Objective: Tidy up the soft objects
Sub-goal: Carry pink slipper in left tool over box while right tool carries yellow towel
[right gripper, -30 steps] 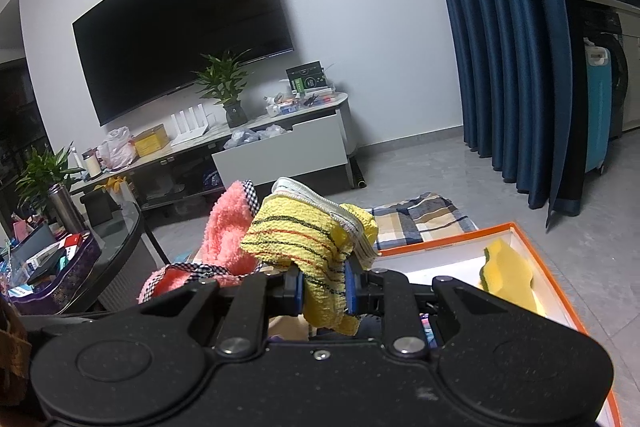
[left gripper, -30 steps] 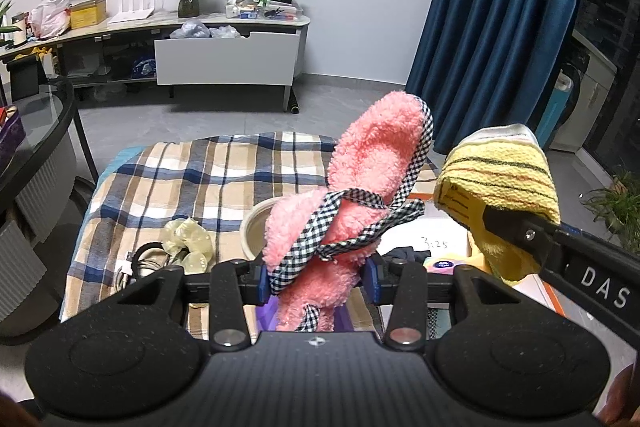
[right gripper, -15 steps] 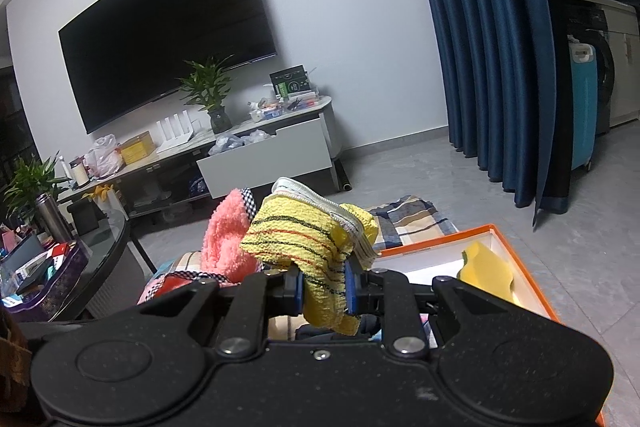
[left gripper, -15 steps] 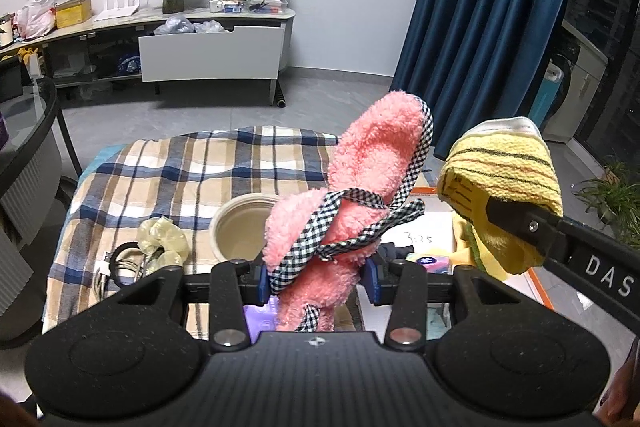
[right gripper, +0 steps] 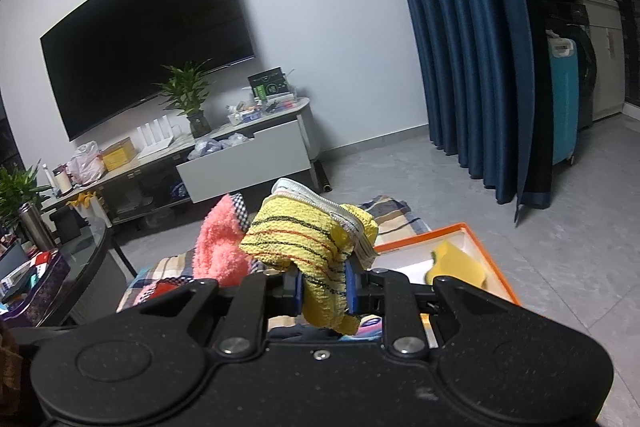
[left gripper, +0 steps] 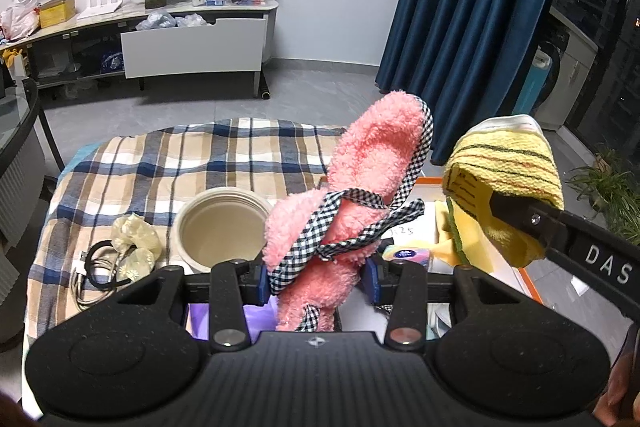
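Observation:
My left gripper (left gripper: 318,279) is shut on a fluffy pink cloth (left gripper: 372,183) with black-and-white checked trim, held up above the plaid-covered table (left gripper: 168,167). To its right, my right gripper (right gripper: 323,287) is shut on a yellow striped towel (right gripper: 304,239) with a white zip edge; in the left wrist view that yellow striped towel (left gripper: 508,163) hangs over the orange-rimmed box (left gripper: 528,281). The pink cloth (right gripper: 218,247) shows left of the towel in the right wrist view. A yellow sponge (right gripper: 456,263) lies inside the orange-rimmed box (right gripper: 480,239).
A beige paper bowl (left gripper: 220,223), a pale hair scrunchie (left gripper: 134,239) and coiled cables (left gripper: 96,267) lie on the plaid cloth. A purple item (left gripper: 256,315) shows under my left gripper. A round glass table (right gripper: 52,263) stands at the left, blue curtains (left gripper: 472,19) at the right.
Both grippers, still holding their cloths, have drifted a little sideways over the table; the bowl and scrunchie now sit further right in the left wrist view. Grips are unchanged.

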Demonstrator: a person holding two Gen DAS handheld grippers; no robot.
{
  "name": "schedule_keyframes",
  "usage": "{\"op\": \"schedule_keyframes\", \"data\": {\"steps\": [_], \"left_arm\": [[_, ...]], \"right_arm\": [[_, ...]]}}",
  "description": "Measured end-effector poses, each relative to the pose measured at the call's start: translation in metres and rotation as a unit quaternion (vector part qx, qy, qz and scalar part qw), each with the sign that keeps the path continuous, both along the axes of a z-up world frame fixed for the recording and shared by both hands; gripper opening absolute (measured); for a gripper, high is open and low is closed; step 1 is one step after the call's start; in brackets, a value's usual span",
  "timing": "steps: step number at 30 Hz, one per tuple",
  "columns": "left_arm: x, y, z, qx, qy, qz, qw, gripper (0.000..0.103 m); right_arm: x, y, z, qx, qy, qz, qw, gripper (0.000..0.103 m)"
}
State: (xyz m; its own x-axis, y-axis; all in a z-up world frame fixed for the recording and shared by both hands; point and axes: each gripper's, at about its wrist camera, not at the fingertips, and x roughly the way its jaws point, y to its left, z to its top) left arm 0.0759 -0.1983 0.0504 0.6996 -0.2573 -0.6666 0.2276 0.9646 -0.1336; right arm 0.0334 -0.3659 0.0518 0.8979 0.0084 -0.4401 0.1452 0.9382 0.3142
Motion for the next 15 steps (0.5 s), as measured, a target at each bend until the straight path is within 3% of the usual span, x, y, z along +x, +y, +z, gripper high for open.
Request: {"op": "schedule_keyframes", "data": {"steps": [15], "left_arm": [[-0.001,-0.030,-0.009,0.002,0.016,-0.035,0.9993,0.043]], "right_arm": [[-0.003,-0.043,-0.013,0.006,0.010,-0.049,0.999,0.026]]}}
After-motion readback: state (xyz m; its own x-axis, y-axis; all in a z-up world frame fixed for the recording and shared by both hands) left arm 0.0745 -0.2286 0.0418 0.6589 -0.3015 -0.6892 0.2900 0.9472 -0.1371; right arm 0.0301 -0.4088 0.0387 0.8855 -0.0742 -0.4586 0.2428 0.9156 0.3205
